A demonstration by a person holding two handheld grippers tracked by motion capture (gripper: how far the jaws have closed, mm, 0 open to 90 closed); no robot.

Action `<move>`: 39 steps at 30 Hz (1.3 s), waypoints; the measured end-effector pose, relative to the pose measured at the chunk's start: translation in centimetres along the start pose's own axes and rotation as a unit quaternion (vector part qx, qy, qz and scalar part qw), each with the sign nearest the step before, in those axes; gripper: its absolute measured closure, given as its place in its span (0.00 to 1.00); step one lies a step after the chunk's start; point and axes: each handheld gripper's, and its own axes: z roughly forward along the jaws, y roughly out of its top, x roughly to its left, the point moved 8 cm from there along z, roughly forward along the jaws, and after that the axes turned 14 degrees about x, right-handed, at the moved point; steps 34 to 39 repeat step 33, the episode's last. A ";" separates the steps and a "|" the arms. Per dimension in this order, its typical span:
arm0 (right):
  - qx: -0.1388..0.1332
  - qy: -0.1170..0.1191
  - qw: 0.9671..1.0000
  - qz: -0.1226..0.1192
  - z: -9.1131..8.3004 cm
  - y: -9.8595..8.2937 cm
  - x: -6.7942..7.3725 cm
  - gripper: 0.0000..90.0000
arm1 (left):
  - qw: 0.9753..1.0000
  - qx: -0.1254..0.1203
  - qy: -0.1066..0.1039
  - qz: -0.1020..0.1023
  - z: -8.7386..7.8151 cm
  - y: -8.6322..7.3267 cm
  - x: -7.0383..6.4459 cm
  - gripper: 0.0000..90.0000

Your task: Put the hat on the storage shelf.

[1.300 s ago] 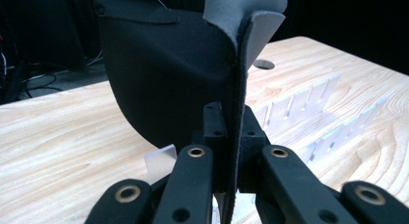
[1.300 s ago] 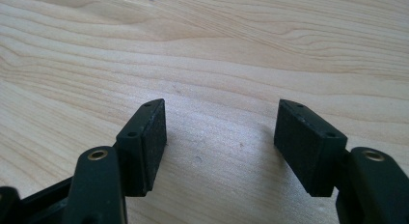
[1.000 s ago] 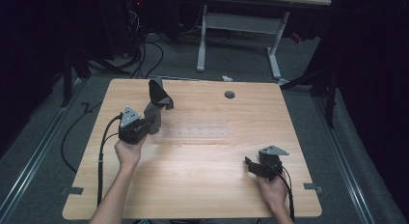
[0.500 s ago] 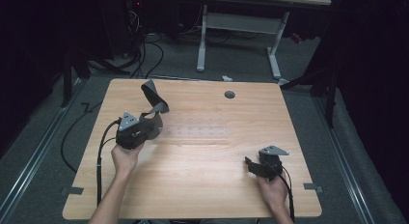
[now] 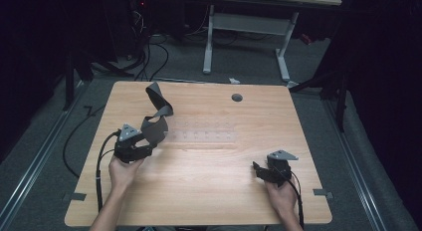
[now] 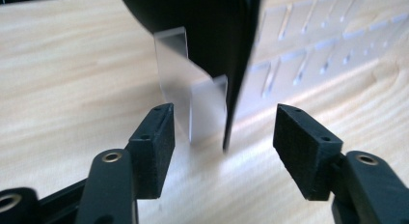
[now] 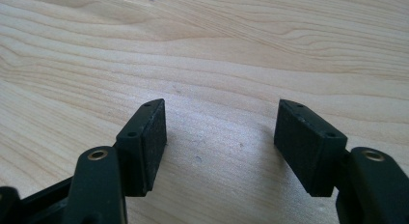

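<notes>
from above, the left gripper [image 5: 141, 150] sits toward the left edge of the tabletop [image 5: 209, 196], about halfway between near and far edges, and a dark curled strap [image 5: 157, 119] rises from just in front of it, twisting up and away toward the far left corner. its long axis runs roughly from the gripper toward that corner, with the free end highest. a clear plastic tray [image 5: 204, 137] of small compartments lies flat near the middle of the tabletop, its long side parallel to the far edge.

the left gripper view adds what the high view cannot: the jaws stand apart, and the strap's [image 6: 212, 45] lower edge hangs between them without touching either pad, with the clear tray's [image 6: 193, 108] near end lifted behind it. whether strap and tray are joined cannot be told.

the right gripper [image 5: 266, 172] rests near the right near corner, jaws apart over bare wood in the right gripper view.

no writing can be read.
</notes>
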 end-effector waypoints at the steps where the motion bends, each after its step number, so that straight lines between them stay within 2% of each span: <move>1: 0.000 0.000 1.000 0.000 0.0 0.0 0.0 0.40 | 1.000 0.002 0.002 -0.001 -0.3 -0.4 0.2 0.44; 3: 0.000 0.000 1.000 0.000 0.0 0.0 0.0 0.40 | 1.000 0.007 0.004 -0.003 -0.6 -1.0 0.5 0.44; 11: 0.000 0.000 1.000 0.000 0.0 0.0 0.0 0.40 | 0.999 0.021 0.013 -0.031 -1.3 -3.4 1.8 0.43; 13: 0.000 0.000 1.000 0.001 0.0 0.0 0.0 0.40 | 0.999 0.024 0.020 -0.030 -1.3 -3.9 2.2 0.42; 18: 0.000 0.000 1.000 -0.001 0.0 0.0 0.0 0.40 | 0.997 0.032 0.060 -0.022 -1.0 -5.2 3.5 0.42; 20: 0.000 0.000 1.000 0.000 0.0 0.0 0.0 0.40 | 0.997 0.035 0.066 -0.023 -0.7 -5.6 3.8 0.42; 23: 0.000 0.000 1.000 -0.001 0.0 0.0 0.0 0.40 | 0.997 0.030 0.075 -0.013 -0.6 -6.0 4.2 0.41; 25: 0.000 0.000 1.000 -0.001 0.0 0.0 0.0 0.40 | 0.996 0.030 0.085 0.000 -0.5 -6.2 4.3 0.40; 33: 0.000 0.000 1.000 0.000 0.0 0.0 0.0 0.40 | 0.996 0.035 0.082 0.003 -0.5 -6.3 4.1 0.35; 39: 0.000 0.000 1.000 0.000 0.0 0.0 0.0 0.40 | 0.996 0.035 0.082 0.003 -0.5 -6.3 4.1 0.35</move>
